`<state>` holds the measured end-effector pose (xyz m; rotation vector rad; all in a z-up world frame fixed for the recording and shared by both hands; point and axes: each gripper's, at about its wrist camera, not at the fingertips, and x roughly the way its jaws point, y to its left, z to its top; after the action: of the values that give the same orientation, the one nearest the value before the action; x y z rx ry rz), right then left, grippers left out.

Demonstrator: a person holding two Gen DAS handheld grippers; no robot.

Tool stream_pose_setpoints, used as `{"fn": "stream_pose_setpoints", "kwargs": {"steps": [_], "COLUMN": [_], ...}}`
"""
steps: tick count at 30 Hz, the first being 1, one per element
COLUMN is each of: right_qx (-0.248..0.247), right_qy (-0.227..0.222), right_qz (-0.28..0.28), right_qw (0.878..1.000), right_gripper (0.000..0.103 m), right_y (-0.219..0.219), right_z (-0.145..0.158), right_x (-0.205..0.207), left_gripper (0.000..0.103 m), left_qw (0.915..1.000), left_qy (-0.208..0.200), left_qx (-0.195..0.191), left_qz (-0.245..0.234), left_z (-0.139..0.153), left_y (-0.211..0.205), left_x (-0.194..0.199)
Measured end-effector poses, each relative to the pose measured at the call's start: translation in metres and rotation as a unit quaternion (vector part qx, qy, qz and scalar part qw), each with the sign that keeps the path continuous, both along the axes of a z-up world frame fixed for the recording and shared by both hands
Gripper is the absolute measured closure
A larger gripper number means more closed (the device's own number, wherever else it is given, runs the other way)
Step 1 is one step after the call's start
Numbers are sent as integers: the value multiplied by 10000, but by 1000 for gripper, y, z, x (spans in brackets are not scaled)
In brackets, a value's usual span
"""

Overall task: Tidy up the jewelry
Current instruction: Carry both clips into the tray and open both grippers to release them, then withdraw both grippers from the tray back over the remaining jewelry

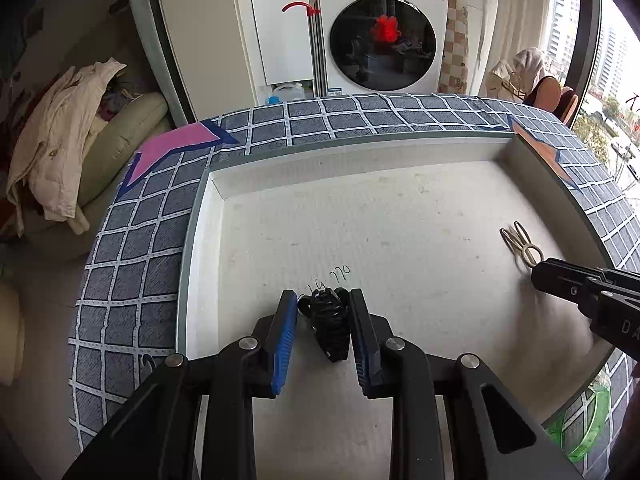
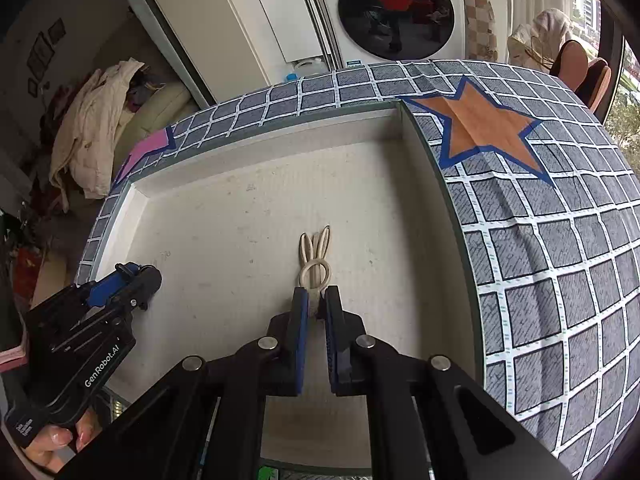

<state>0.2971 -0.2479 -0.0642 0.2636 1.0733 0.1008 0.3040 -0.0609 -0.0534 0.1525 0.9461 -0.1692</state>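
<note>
Left claw: black arms with blue pads fill the bottom of the left wrist view; the pads are clamped on a black ridged hair clip that sits between them at lower centre.
Right claw: its blue pads are pressed together on the base of a cream bunny-ear hair clip, whose looped ears point up the frame from the fingertips.
Tray: a shallow white rectangular tray with a grey-green rim takes up the middle of both views; both clips hang just over its floor, the black one left of centre, the cream one toward the right wall. Whether either touches the floor I cannot tell.
Tabletop: covered by a blue-grey grid-pattern cloth with an orange star at upper right and a pink star at upper left.
Person: fingertips grip the left handle at lower left of the right wrist view.
Step in hand: likely setting both pieces down in the tray.
Next move: probably lower each clip until it rests flat, then part the pads gently so neither piece sticks or skids; keep the two well apart.
</note>
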Motion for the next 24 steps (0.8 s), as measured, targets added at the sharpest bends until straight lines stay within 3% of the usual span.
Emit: {"fn": "stream_pose_setpoints", "kwargs": {"steps": [2,3,4,6,7,9,14,22,24], "right_qx": [48,66,65,123,131,209,292,387,394], "right_qy": [17,12,7,-45,-55,-111,-256,-626,-745], "right_qz": [-12,-18,-36,-42,-59,-69,-115,-106,-75], "right_qw": [10000,10000,10000,9999,9999,9997,9992,9972,9964], "right_gripper": [89,78,58,52,52,52,50,28,27], "right_y": [0,-1,0,-1,-1,-3,-6,-5,-3], "right_z": [1,2,3,6,8,12,26,53,60], "right_x": [-1,-1,-2,-6,-8,-13,-26,-61,-73], "left_gripper": [57,57,57,53,25,0,0,0,0], "left_qw": [10000,10000,10000,9999,9999,9998,9998,9984,9978], "left_qy": [23,47,63,75,79,-40,-153,-430,-487], "left_qx": [48,39,13,-52,-63,-51,-47,-357,-450], "left_qz": [15,27,38,71,100,192,143,76,61], "left_z": [0,1,1,1,1,4,14,49,56], "left_y": [-1,-1,0,2,3,4,4,20,27], "left_x": [0,0,0,0,0,-4,-10,-48,-64]}}
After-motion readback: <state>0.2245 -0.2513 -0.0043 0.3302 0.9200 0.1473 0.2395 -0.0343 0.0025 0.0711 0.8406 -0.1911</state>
